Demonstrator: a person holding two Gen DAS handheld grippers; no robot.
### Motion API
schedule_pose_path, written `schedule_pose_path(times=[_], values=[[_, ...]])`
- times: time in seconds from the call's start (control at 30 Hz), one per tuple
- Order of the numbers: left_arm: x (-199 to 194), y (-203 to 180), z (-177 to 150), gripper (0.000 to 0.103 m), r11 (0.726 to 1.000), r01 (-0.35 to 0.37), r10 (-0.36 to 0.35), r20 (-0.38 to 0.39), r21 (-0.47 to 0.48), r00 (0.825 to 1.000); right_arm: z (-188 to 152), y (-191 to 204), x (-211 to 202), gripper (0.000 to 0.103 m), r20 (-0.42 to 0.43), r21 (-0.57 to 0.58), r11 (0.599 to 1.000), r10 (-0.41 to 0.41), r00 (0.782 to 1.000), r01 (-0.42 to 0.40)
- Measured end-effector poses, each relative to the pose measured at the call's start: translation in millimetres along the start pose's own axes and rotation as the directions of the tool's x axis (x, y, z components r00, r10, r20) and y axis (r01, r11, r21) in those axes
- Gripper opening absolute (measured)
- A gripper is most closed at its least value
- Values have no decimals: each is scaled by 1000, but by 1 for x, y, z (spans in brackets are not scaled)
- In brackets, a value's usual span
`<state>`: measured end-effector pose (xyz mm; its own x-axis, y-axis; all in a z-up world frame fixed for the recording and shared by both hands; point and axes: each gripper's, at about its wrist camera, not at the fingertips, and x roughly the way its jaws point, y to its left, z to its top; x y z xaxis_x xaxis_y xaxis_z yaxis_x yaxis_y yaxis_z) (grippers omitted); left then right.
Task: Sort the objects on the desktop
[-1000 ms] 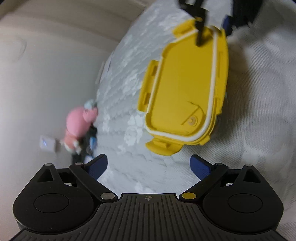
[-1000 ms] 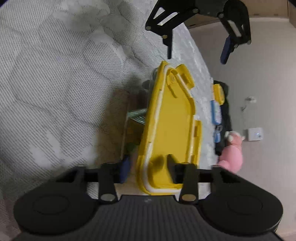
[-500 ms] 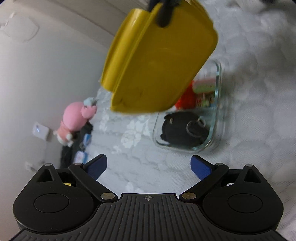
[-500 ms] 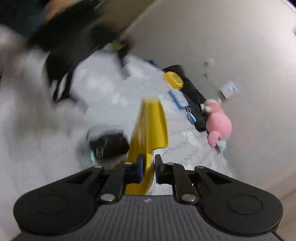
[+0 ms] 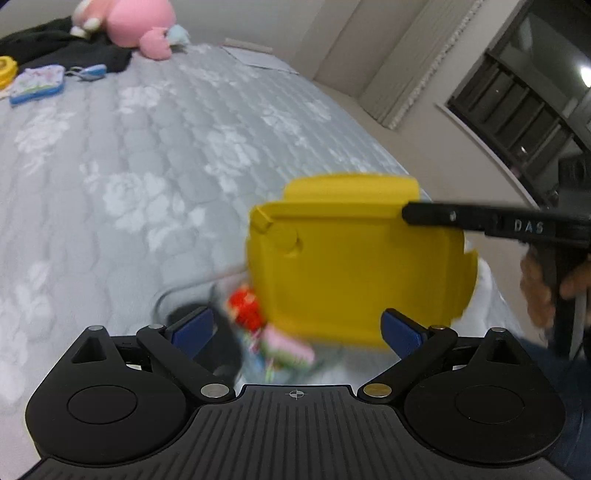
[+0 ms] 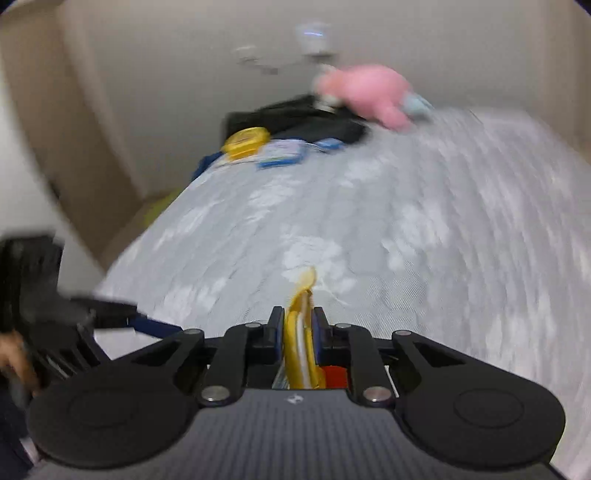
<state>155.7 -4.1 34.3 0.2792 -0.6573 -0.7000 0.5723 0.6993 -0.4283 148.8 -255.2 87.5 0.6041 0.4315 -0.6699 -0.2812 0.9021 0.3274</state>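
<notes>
**Lid held over the open box**

The right gripper [image 6: 298, 341] clenches the yellow lid [image 5: 354, 266] at centre frame, above the box [image 5: 258, 332] at lower centre; the left gripper [image 5: 295, 328] is released and empty; the thin pinched edge could slip and drop; a plush [image 5: 136, 26] and pouch [image 5: 37, 83] lie upper left, well apart.

Lid [image 5: 354, 266]: yellow, white band along edge [image 6: 301, 350]. Gripper bodies black; finger pads [image 5: 194, 326] blue. Mattress [image 5: 147, 147]: pale grey, quilted, white rose pattern. Plush [image 5: 142, 24]: pink, light-blue bit at one end. Cloth [image 5: 74, 51] under plush: black. Pouch [image 5: 37, 83]: blue rim, pale printed face. Small round case [image 6: 245, 142]: yellow. Blurred items below lid: red [image 5: 245, 308], pink-green [image 5: 288, 349], black [image 5: 225, 350]. Wall [image 6: 166, 74]: beige.
</notes>
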Motion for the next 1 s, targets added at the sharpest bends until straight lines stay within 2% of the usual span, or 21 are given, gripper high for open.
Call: schedule_pose_path(times=[0.13,0.23,0.37,0.4,0.5,0.6,0.77,0.87,0.97,1.0], values=[[49,-8,18,100,997,29,-31,-25,-78,999,-7,-65,6,29,-11,202,977,-66,998,67],[74,-8,21,100,996,-2,-3,-54,-86,999,-20,-102,19,36,-44,270,955,-119,992,127],[99,-4,22,100,995,-30,23,-72,-98,997,-35,-135,40,49,-98,328,932,-130,987,155],[106,-2,23,100,994,-24,16,-77,-108,997,-38,-144,47,49,-110,358,917,-145,983,175],[128,2,23,100,992,-11,-2,-98,-130,995,-49,-161,59,56,-171,405,872,-224,960,275],[145,2,25,100,990,-13,-2,-109,-140,994,-62,-165,64,63,-313,406,816,-299,901,412],[155,-3,24,100,992,-16,-2,-141,-125,990,-99,-171,68,66,-453,579,703,-145,880,414],[159,-6,21,100,992,-4,-17,-161,-130,987,-112,-170,75,78,-443,650,658,-80,893,381],[158,-14,17,97,993,16,-35,-160,-116,986,-114,-165,83,78,-409,629,693,-92,908,353],[157,-18,15,95,995,5,-20,-158,-98,987,-112,-163,84,70,-392,620,710,-89,916,335]])
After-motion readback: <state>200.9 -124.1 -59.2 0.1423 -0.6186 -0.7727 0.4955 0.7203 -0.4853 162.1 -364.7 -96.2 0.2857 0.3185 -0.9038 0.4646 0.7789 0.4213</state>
